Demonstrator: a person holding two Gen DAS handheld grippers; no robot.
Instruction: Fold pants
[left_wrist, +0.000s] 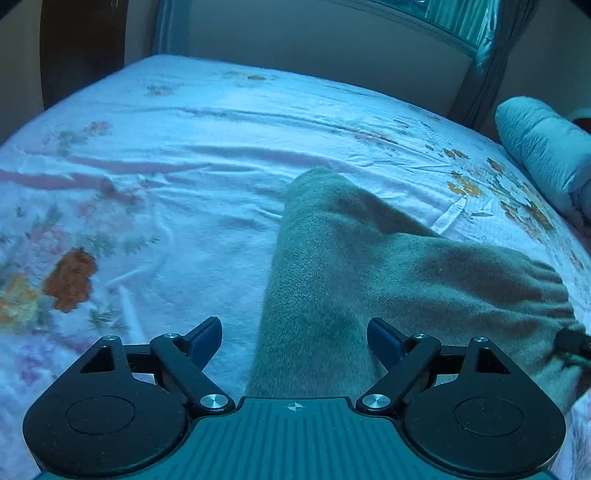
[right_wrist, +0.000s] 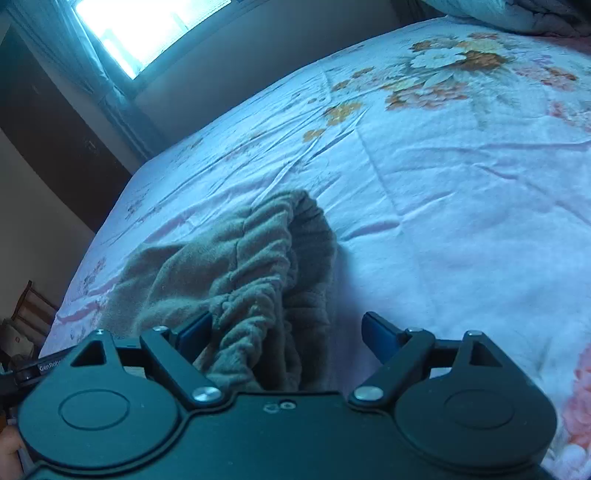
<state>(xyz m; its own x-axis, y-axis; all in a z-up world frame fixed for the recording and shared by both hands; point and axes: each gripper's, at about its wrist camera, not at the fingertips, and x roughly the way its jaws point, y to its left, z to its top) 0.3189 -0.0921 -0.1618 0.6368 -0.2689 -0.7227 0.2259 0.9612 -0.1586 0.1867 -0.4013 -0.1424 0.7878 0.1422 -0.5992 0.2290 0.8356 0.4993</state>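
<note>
A: Status check. The pants (left_wrist: 332, 280) lie on the flowered bed sheet (left_wrist: 184, 206), near the front edge of the bed. Grey-brown fleece, one leg running away from the camera, fabric bunched toward the right.

B: The left gripper (left_wrist: 294, 341)?

A: Jaws spread wide, cloth passing under the gap, pads not pressing it. The right gripper (right_wrist: 286, 334) is likewise spread; the gathered waistband (right_wrist: 266, 266) sits between its fingers, just touching the left pad but unclamped.

B: So nothing is held. Progress?

A: I judge it at or after a fold: the waistband looks doubled over the body of the garment. Still lumpy, edges not squared. Whether another fold is due I cannot tell; the full outline shows in neither view.

B: Differences between views?

A: Left wrist shows the long leg and a pale rolled pillow (left_wrist: 543, 151) at far right. Right wrist alone shows the elastic waistband ruffles, plus the bright window (right_wrist: 147, 26) far left.
</note>
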